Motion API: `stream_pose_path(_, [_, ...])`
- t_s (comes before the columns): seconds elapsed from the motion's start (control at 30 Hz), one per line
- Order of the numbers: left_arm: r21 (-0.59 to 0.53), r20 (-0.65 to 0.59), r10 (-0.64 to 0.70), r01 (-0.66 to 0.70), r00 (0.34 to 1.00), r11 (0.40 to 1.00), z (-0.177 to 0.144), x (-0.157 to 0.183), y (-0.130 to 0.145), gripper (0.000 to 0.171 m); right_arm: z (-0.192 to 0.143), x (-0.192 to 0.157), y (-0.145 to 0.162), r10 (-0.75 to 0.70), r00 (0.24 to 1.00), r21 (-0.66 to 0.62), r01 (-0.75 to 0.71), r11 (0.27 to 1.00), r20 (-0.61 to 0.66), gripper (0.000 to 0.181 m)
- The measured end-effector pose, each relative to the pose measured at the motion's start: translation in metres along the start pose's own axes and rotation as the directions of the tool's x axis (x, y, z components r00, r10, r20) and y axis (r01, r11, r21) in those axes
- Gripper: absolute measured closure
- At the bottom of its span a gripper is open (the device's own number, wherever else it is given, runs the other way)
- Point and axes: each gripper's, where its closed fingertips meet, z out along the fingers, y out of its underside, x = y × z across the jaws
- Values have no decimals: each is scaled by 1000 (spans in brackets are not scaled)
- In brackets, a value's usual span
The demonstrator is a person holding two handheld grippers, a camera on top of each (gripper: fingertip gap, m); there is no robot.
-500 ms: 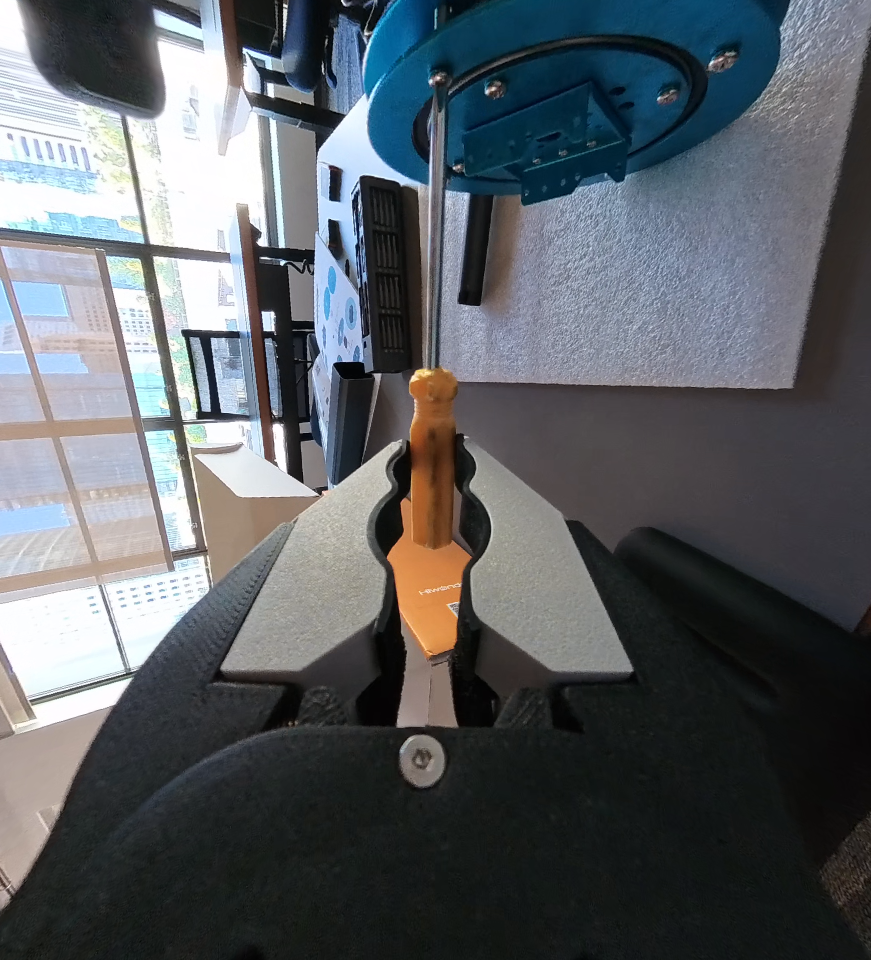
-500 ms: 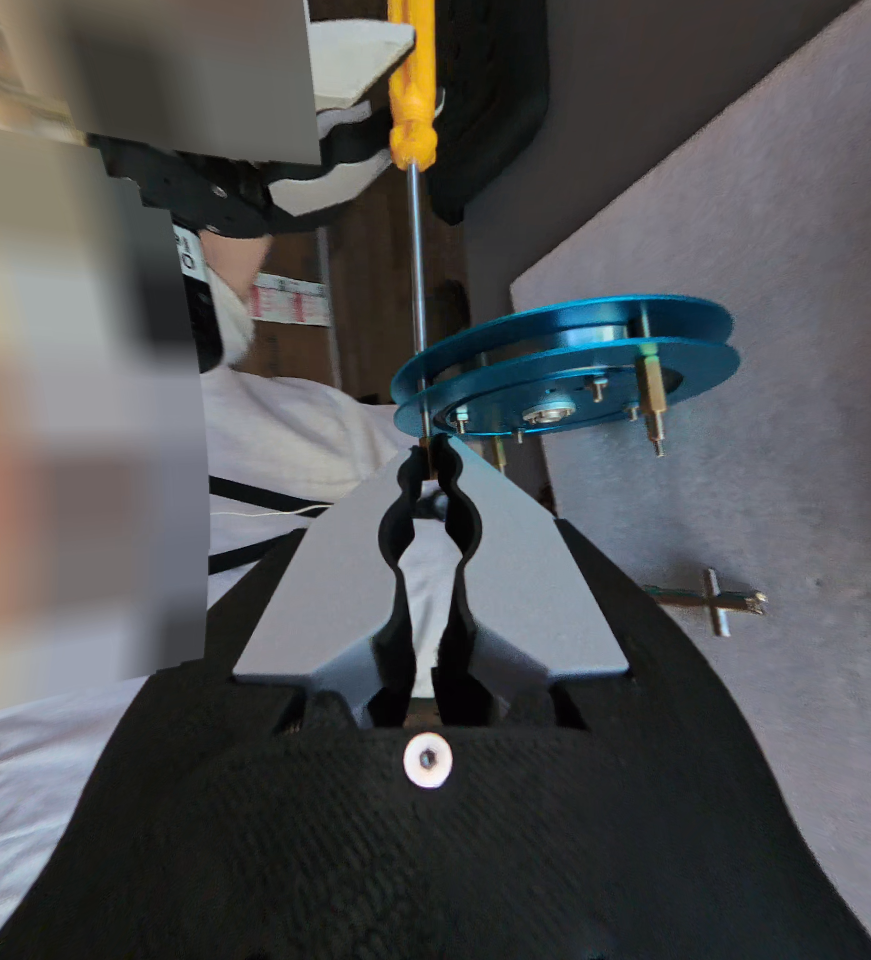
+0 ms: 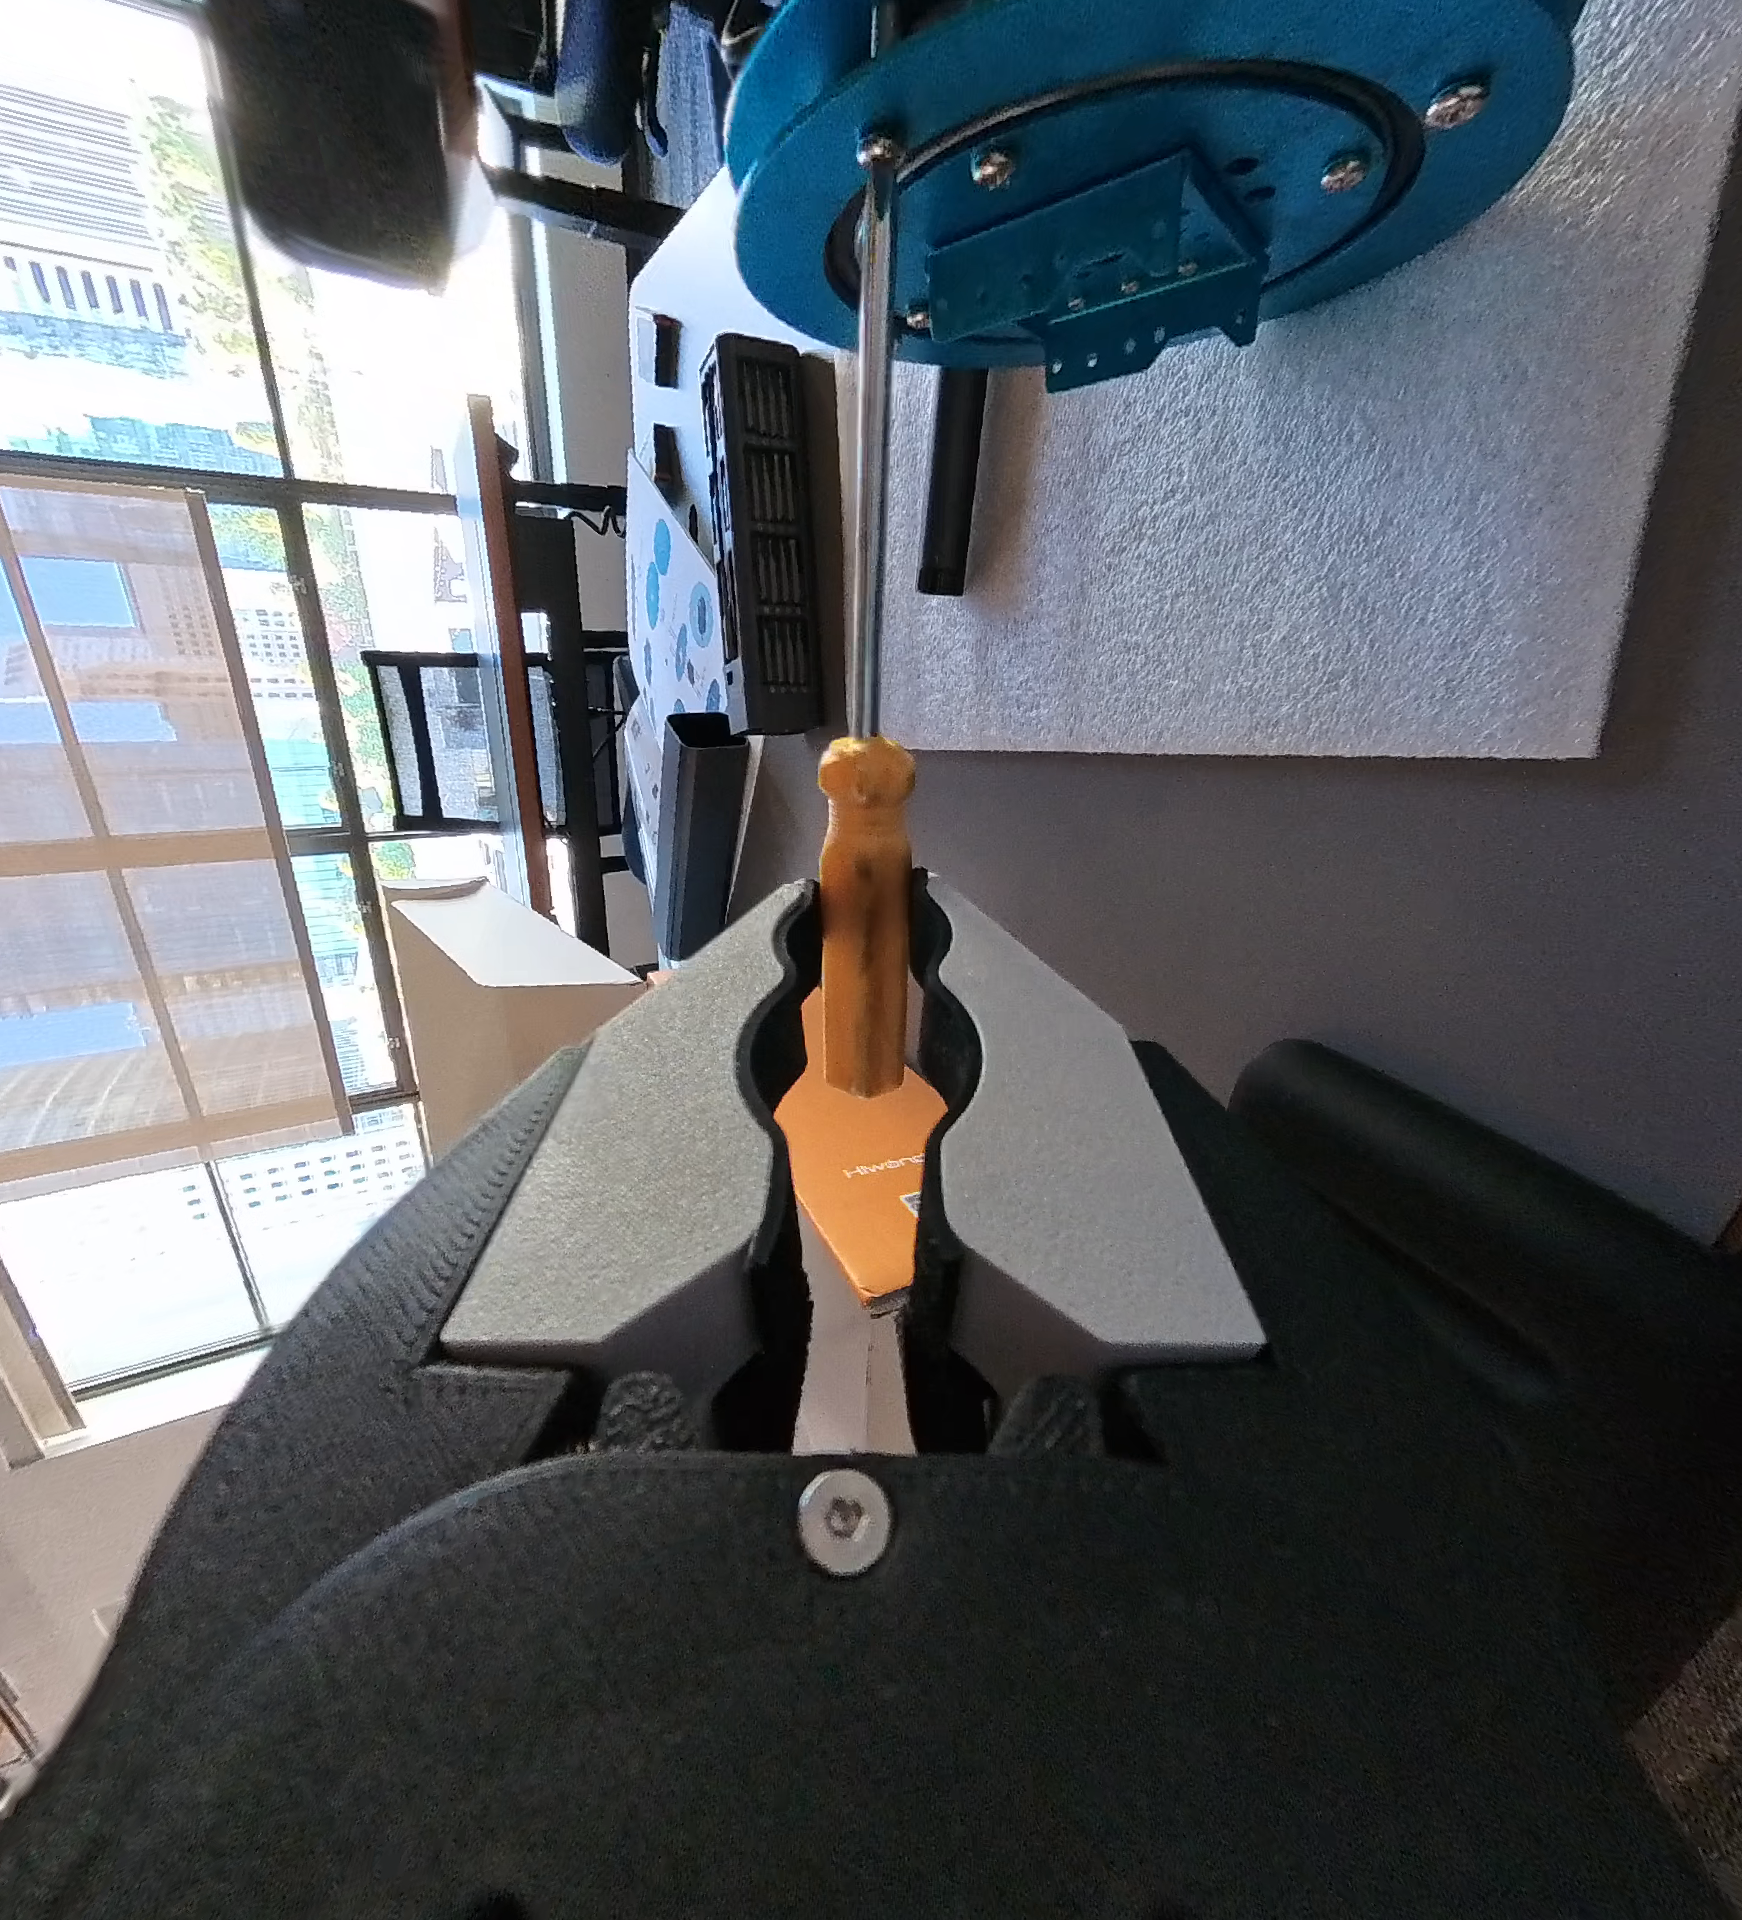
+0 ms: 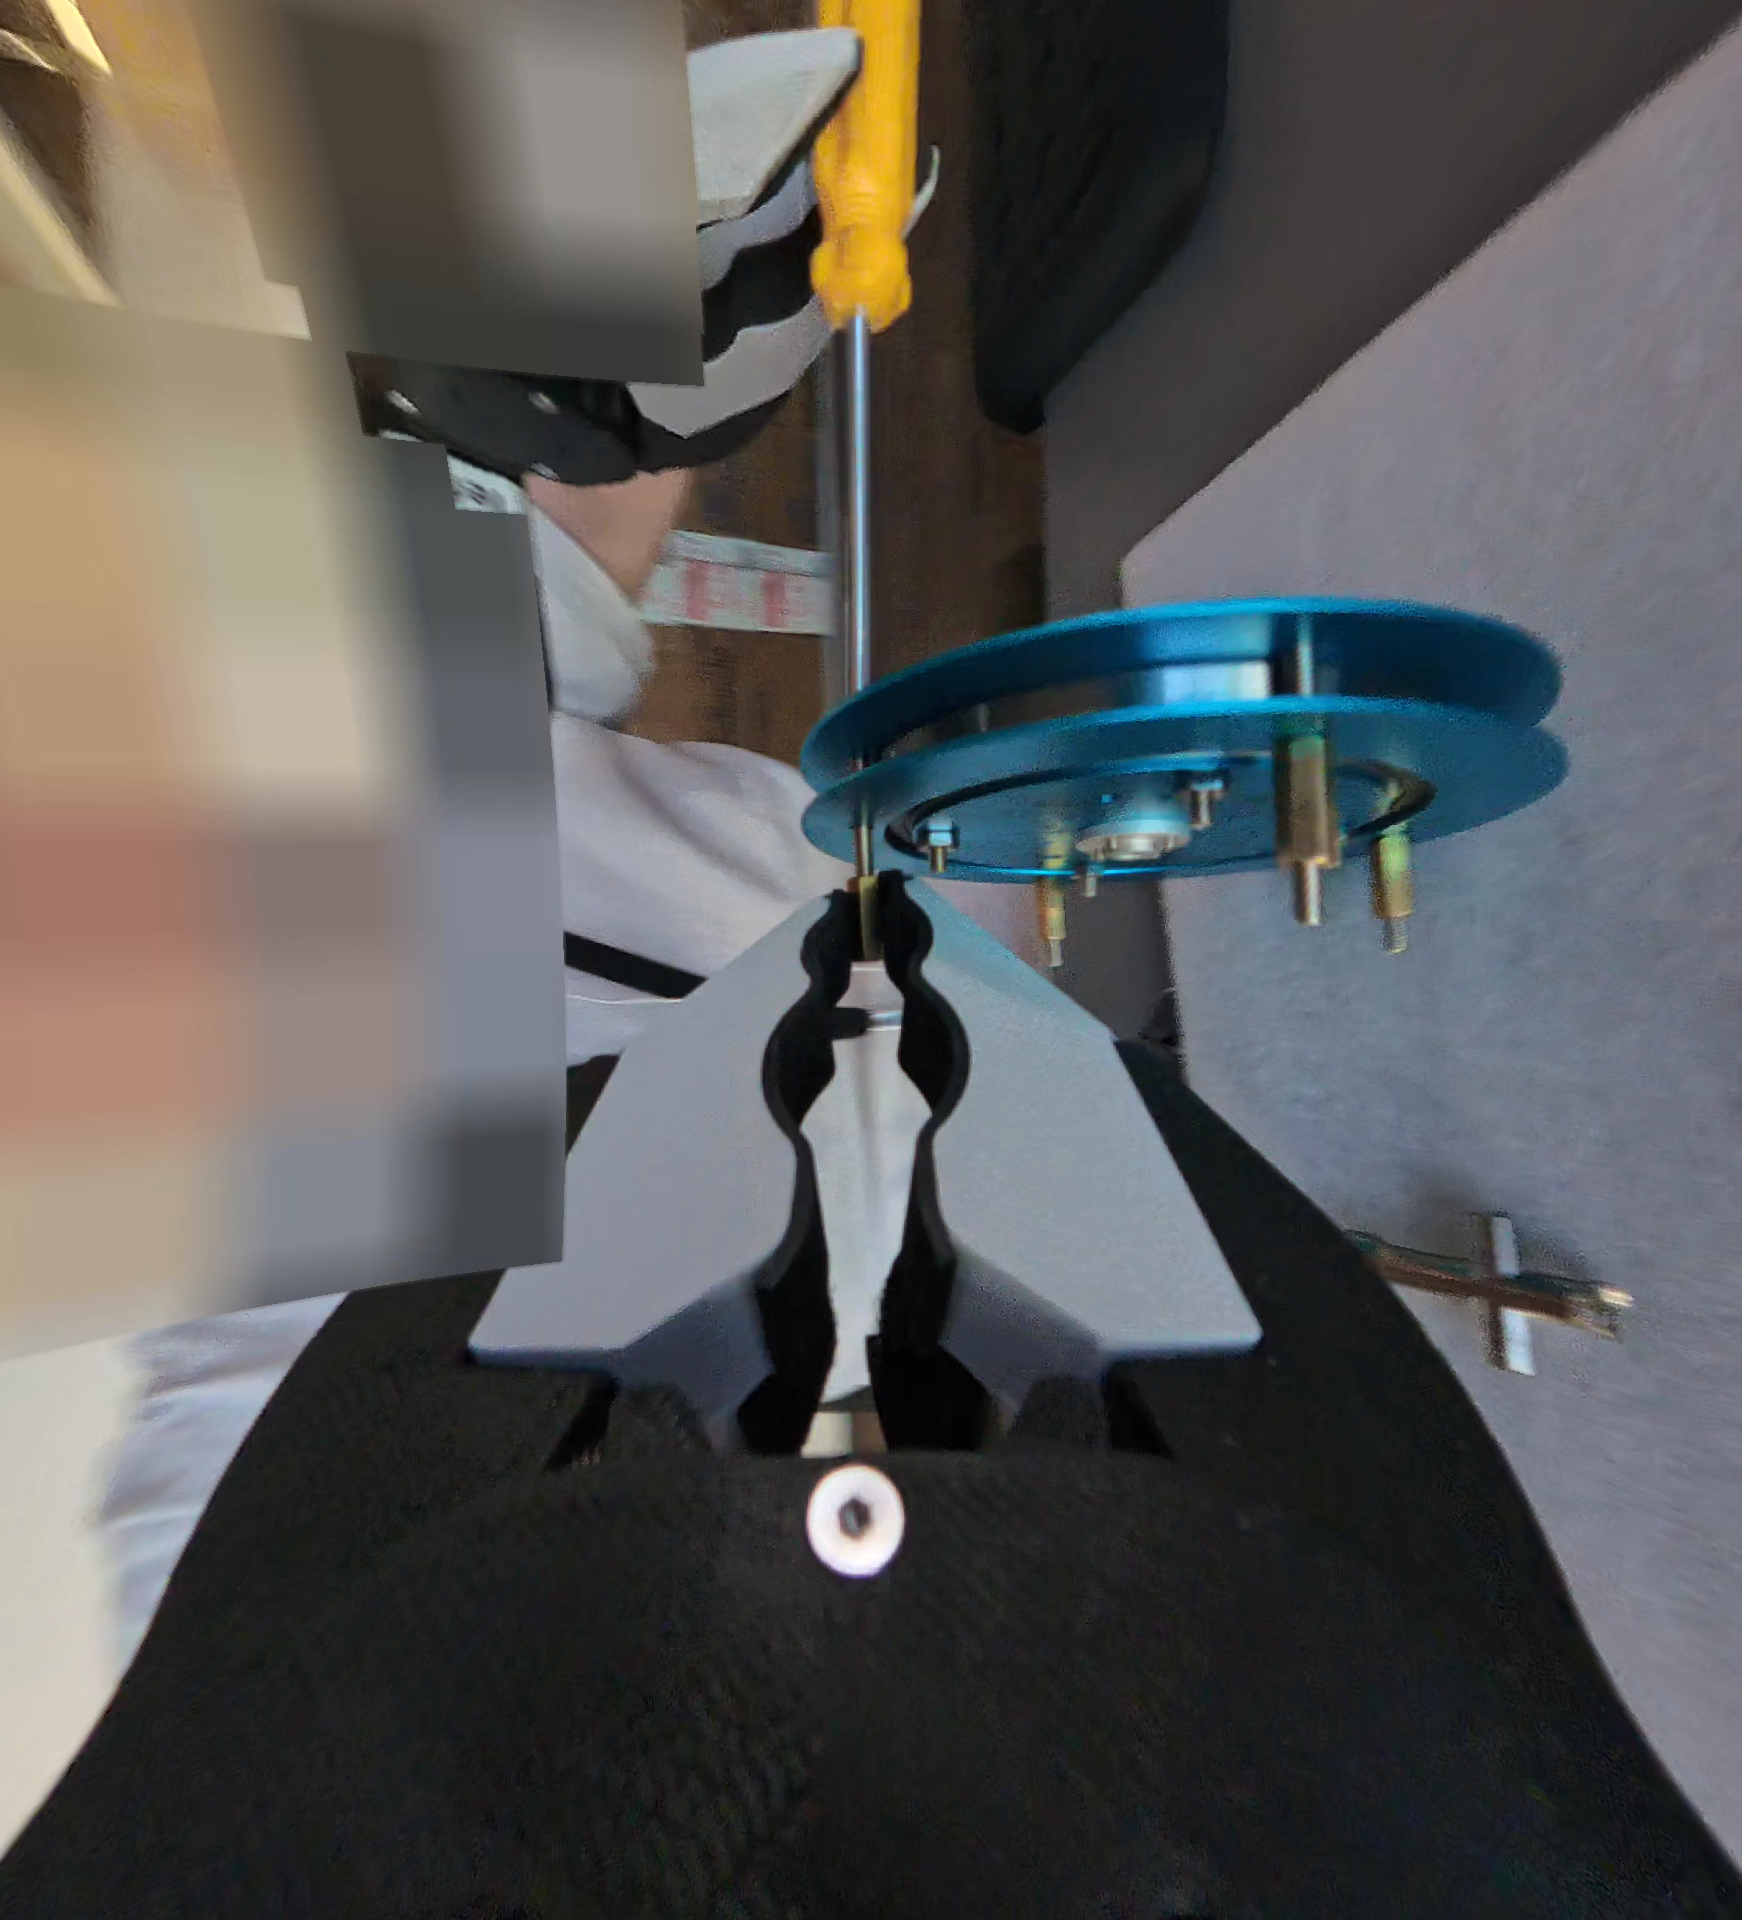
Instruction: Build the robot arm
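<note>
My left gripper (image 3: 867, 904) is shut on the orange handle of a screwdriver (image 3: 865, 831). Its steel shaft reaches a screw (image 3: 877, 145) at the rim of a blue two-disc metal assembly (image 3: 1158, 104). In the right wrist view the same screwdriver (image 4: 862, 208) comes down through the blue discs (image 4: 1210, 727). My right gripper (image 4: 872, 904) is shut on a small brass standoff (image 4: 869, 920) that sticks out of the lower disc, directly in line with the shaft. Several other brass standoffs (image 4: 1303, 831) stick out of the same disc.
The assembly is above a white foam mat (image 3: 1262, 571) on a grey table. A black cylinder (image 3: 950, 488) and a black bit case (image 3: 763, 540) lie near the mat's edge. A small metal cross wrench (image 4: 1501, 1299) lies on the mat. An orange box (image 3: 867, 1174) shows between my left fingers. Tip to tip, the grippers are about 12 cm apart.
The right gripper's dark body has shifted rightwards in the left wrist view. The right wrist view is now slightly blurred. Both grips are unchanged.
</note>
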Motion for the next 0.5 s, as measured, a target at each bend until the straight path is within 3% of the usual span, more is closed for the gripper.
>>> stream_pose_path(0.03, [-1, -5, -5, 5, 1000, 1000, 0, 0, 0, 156, -1, 2, -1, -79, 994, -12, 79, 997, -81, 177])
stream_pose_path(0.13, [-1, -12, -6, 6, 1000, 1000, 1, 0, -1, 157, -3, 6, 0, -270, 915, -86, 256, 963, -299, 178])
stream_pose_path(0.27, [-3, -8, 1, -1, 1000, 1000, 1, -2, -3, 156, -6, 11, -1, -459, 725, -196, 422, 885, -513, 177])
stream_pose_path(0.33, [-1, -11, -3, 3, 1000, 1000, 1, -2, -4, 156, -9, 14, -2, -530, 599, -261, 480, 838, -600, 177])
stream_pose_path(0.5, [-2, -16, -7, 7, 1000, 1000, 3, -1, -6, 157, -20, 20, -8, -639, 198, -456, 549, 700, -743, 177])
